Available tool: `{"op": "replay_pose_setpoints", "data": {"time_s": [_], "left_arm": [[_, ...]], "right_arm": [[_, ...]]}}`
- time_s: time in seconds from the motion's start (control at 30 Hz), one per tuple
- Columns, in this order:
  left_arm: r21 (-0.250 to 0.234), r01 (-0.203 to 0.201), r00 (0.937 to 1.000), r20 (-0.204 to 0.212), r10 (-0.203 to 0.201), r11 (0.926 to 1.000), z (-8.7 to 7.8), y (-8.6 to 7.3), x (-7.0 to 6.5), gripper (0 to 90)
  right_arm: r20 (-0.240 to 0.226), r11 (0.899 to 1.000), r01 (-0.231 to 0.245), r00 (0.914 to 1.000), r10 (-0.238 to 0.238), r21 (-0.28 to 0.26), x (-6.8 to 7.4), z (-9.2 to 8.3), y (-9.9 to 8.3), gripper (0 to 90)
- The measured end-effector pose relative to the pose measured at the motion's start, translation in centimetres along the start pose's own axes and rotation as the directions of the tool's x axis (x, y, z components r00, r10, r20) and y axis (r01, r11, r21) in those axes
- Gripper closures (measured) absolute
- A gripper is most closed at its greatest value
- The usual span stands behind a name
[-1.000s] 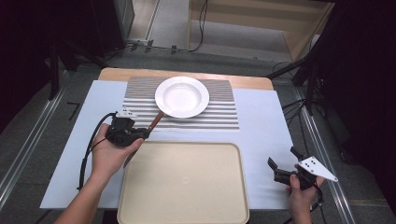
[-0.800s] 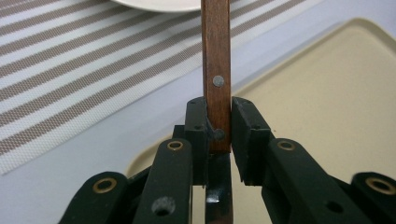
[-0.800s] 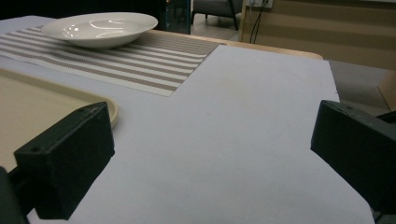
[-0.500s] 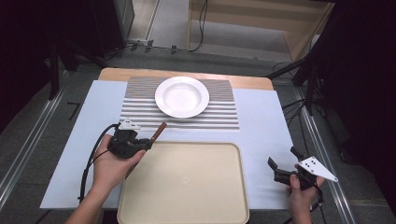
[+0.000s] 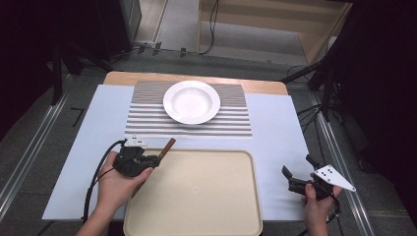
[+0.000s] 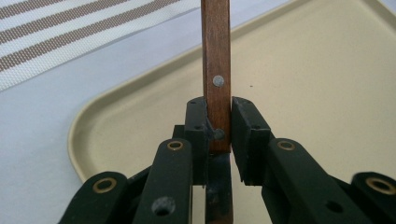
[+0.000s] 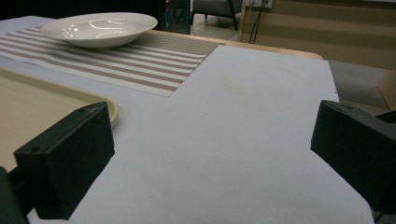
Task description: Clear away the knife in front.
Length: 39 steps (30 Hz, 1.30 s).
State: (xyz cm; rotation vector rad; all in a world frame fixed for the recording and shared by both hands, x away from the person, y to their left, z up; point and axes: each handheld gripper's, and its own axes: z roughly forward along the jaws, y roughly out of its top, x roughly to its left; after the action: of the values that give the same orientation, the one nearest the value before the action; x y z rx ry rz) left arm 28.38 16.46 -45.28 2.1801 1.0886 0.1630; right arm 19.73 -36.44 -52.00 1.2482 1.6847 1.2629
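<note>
The left tool [image 5: 156,158] was clamped on a wooden handle [image 6: 215,70], its two black jaws pressed against the handle's flat sides just below a metal rivet. The right tool [image 5: 294,181] rested wide open near the right edge of the tabletop [image 5: 275,123], with nothing between its jaws.

The tabletop carried a pale sheet, and on it, nearest the person, lay a beige tray [image 5: 196,216]. Beyond that sat a striped mat [image 5: 147,118] with a white plate [image 5: 192,102] on it. The handle was held above the tray's far left corner, its free end pointing up toward the mat.

The handle looked stiff and light, a riveted strip of wood such as a table knife or similar utensil has; the working end ran back under the hand and could not be made out. Its flat faces suited a two-jaw grip well, though smooth wood could pivot about a single clamping point, so a hold near the rivets seemed soundest.
</note>
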Motion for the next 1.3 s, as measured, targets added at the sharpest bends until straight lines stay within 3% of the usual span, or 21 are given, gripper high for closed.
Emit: {"op": "replay_pose_setpoints", "data": {"time_s": [0.43, 0.87, 0.93, 1.0, 1.07, 1.2, 1.3], "left_arm": [[0.024, 0.038, 0.9977, 0.056, -0.039, 0.999, 0.6, -2.2, -0.3, 77.1], [0.033, 0.048, 0.9983, 0.031, -0.049, 0.9983, 1.0, -3.2, -0.4, 76.7], [0.016, 0.058, 0.9983, 0.002, -0.058, 0.9982, 1.0, -3.1, -0.3, 70.3], [0.0, 0.057, 0.9983, 0.013, -0.057, 0.9984, 0.8, -2.9, -0.2, 62.0], [-0.026, 0.038, 0.9989, 0.028, -0.037, 0.9989, 0.5, -2.7, -0.4, 66.4], [-0.042, -0.027, 0.9965, 0.078, 0.03, 0.9988, 0.9, -2.2, -1.3, 88.0], [-0.006, -0.074, 0.9946, 0.073, 0.074, 0.9973, 1.8, -1.9, -1.9, 89.9]], "right_arm": [[0.002, 1.0, -0.001, 1.0, 0.001, 0.001, 0.0, 0.0, 0.0, 0.0], [0.002, 1.0, 0.0, 1.0, 0.0, 0.001, 0.0, 0.0, 0.0, 0.0], [0.002, 1.0, 0.0, 1.0, 0.0, 0.001, 0.0, 0.0, 0.0, 0.0], [0.002, 1.0, 0.0, 1.0, 0.0, 0.001, 0.0, 0.0, 0.0, 0.0], [0.001, 1.0, -0.001, 1.0, 0.001, 0.001, 0.1, 0.0, 0.0, 0.0], [0.002, 1.0, 0.0, 1.0, 0.0, 0.001, 0.1, 0.0, 0.0, 0.0], [0.003, 1.0, 0.0, 1.0, 0.0, 0.002, 0.1, 0.0, 0.0, 0.0]]}}
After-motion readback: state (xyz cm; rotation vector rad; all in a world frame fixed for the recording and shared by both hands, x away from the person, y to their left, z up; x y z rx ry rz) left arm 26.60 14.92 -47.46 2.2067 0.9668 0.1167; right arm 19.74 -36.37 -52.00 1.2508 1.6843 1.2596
